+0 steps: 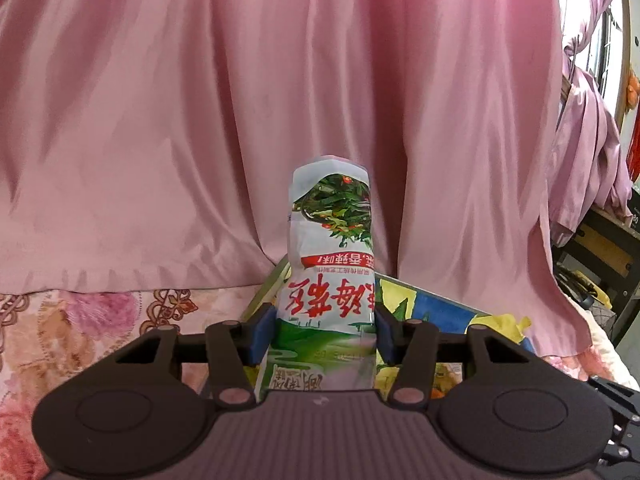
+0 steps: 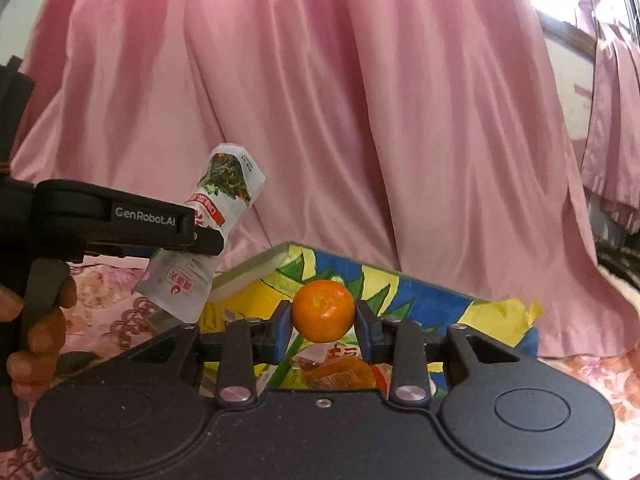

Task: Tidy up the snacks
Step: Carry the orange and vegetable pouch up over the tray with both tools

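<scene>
My left gripper (image 1: 323, 332) is shut on a white and green snack packet (image 1: 328, 264) with red Chinese lettering, held upright above the near corner of a painted box (image 1: 436, 304). The same packet (image 2: 224, 204) and the left gripper (image 2: 200, 236) show at the left of the right wrist view. My right gripper (image 2: 323, 328) is shut on a small orange mandarin (image 2: 323, 310), held over the colourful box (image 2: 400, 292). Snack packets (image 2: 340, 372) lie inside the box below the mandarin.
A pink satin curtain (image 1: 280, 100) hangs close behind the box. A floral cloth (image 1: 80, 320) covers the surface on the left. A crumpled yellow wrapper (image 2: 516, 312) sits at the box's right rim. Furniture (image 1: 600, 248) stands at the far right.
</scene>
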